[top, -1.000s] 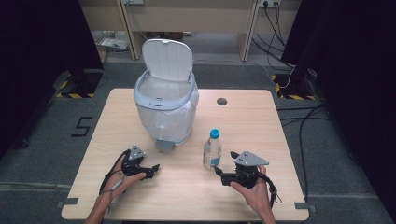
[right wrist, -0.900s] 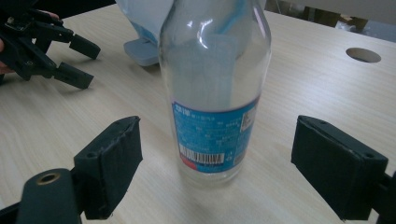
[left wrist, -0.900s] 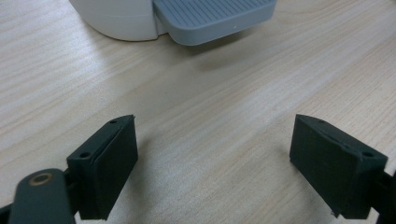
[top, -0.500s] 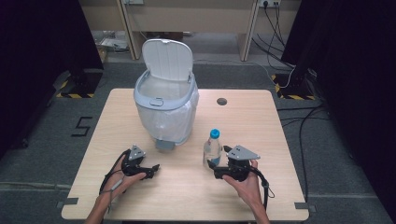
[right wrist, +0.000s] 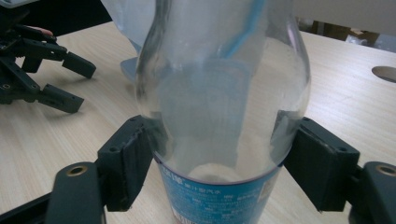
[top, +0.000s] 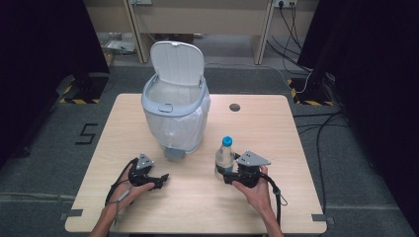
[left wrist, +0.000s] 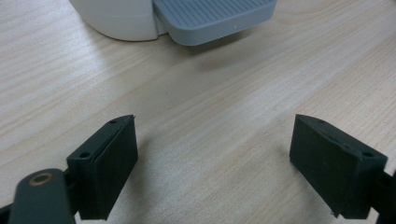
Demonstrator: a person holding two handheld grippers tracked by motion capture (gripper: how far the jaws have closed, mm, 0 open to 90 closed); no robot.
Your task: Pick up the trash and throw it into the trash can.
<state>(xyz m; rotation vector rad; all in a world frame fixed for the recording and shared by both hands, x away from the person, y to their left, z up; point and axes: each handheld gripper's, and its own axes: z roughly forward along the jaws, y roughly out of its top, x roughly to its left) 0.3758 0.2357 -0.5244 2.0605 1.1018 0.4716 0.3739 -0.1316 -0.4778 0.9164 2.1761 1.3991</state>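
Bottle work sits at the lower right of centre in the high view: a clear plastic bottle (top: 225, 155) with a blue cap and blue label stands upright on the pale wooden counter (top: 276, 128), and the right claw (top: 223, 173) has its two black jaws on either side of the bottle's lower body. In the right gripper view the bottle (right wrist: 224, 93) rises between the jaws across the middle of the frame; the jaws have just been closing, and both pads now appear to meet its clear wall just above the label, so the claw is gripping the bottle. The person's right hand (top: 254, 187) holds that claw from the bottom of the high view.

Left of the bottle, near the frame's centre, stands a pale grey pedal bin (top: 173, 111) with its lid tipped up and a translucent white liner. Its grey foot pedal (top: 174, 153) faces the person, and the bottle stands just beside its right flank, apart from it.

At the lower left of the high view the left claw (top: 160, 178) rests low over the counter in the left hand (top: 131, 190). In the left gripper view its jaws stand spread wide over bare wood, released, with the pedal (left wrist: 212, 18) at the top edge.
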